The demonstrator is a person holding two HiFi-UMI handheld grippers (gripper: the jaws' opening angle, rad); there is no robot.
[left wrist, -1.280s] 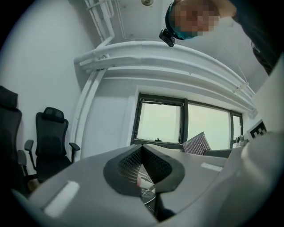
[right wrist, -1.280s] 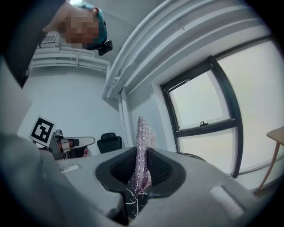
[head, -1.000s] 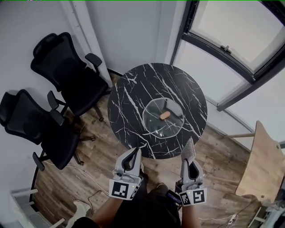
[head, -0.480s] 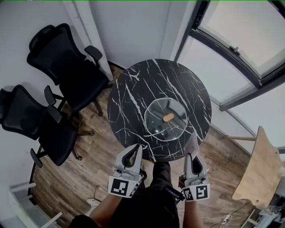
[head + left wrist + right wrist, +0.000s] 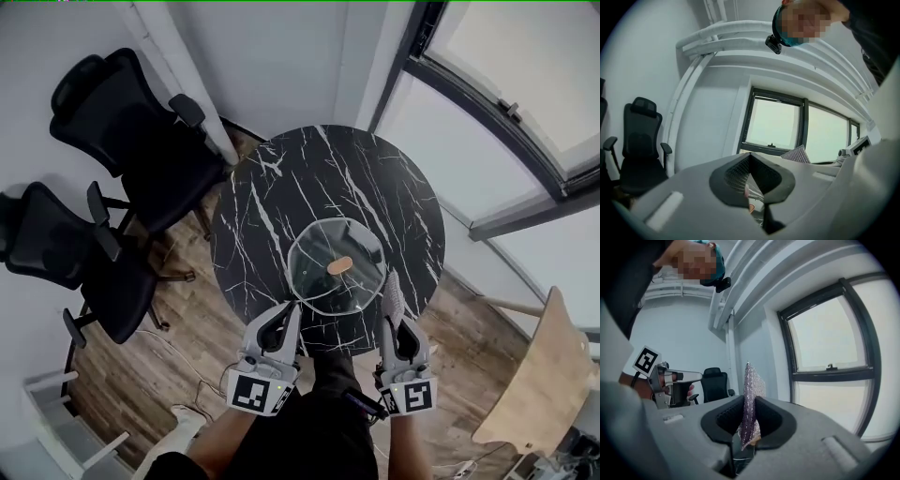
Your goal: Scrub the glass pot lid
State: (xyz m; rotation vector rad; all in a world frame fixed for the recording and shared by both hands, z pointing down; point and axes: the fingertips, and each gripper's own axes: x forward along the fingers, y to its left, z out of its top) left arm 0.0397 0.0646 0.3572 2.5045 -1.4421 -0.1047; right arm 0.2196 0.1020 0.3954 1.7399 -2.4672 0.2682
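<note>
The glass pot lid (image 5: pixel 319 267) with its wooden knob (image 5: pixel 339 265) lies flat on the near half of a round black marble table (image 5: pixel 281 187). My right gripper (image 5: pixel 394 302) (image 5: pixel 749 401) is shut on a silvery scrub pad (image 5: pixel 395 291) (image 5: pixel 751 383), which stands upright just at the lid's near right rim. My left gripper (image 5: pixel 284 319) (image 5: pixel 750 158) hovers at the table's near edge, below the lid's left side, jaws shut with nothing between them. Both gripper views point up at the wall and windows, so neither shows the lid.
Two black office chairs (image 5: pixel 131 131) (image 5: pixel 66 262) stand left of the table by a white pipe (image 5: pixel 183 80). A dark-framed window (image 5: pixel 506 112) runs along the right. A pale wooden board (image 5: pixel 539 394) sits at the lower right, on the wood floor (image 5: pixel 178 375).
The table and lid have drawn closer to both grippers. The right gripper with its pad now reaches the lid's near rim; the left gripper has reached the table's edge.
</note>
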